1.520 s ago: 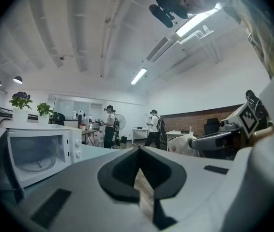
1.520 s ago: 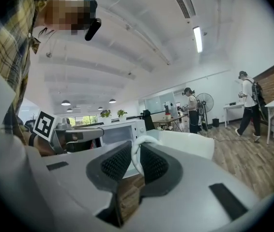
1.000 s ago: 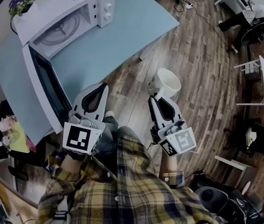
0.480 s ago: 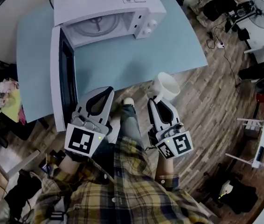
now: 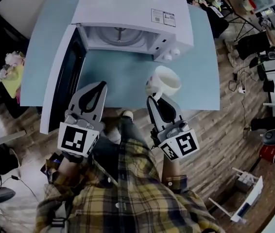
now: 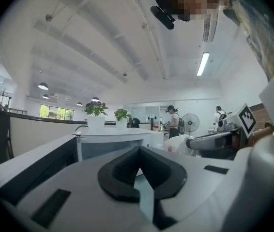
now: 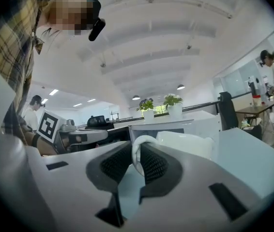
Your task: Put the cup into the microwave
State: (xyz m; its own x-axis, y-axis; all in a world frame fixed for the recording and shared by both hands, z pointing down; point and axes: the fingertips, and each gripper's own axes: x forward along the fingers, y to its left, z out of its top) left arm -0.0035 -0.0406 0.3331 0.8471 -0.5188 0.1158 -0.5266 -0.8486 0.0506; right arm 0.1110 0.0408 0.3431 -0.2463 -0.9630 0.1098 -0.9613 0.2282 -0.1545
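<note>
The right hand-held gripper (image 5: 153,100) is clamped on the handle of the white cup (image 5: 166,81). In the right gripper view the 2 ribbed pads (image 7: 152,164) pinch the handle loop (image 7: 137,154), and the cup's body (image 7: 184,144) sticks out beyond the tips. The cup is carried over the front part of the light blue bench (image 5: 123,76), outside the microwave (image 5: 132,13), just in front of its 2 knobs (image 5: 169,56) and a little to the right of the open cavity (image 5: 120,33).

The microwave door (image 5: 62,76) hangs wide open to the left, its dark window facing inward. The top of the microwave bears a label (image 5: 163,17).

The left hand-held gripper (image 5: 98,87) holds nothing (its own view shows the 2 jaws closed together at the tips, with only the bench and the microwave (image 6: 113,141) beyond). It hovers over the bench's near edge, beside the lower end of the open door and well apart from the cup.

Potted plants (image 7: 173,103) stand behind the microwave. The person's plaid shirt (image 5: 123,193) fills the lower middle of the head view, above a wooden floor (image 5: 234,130).
</note>
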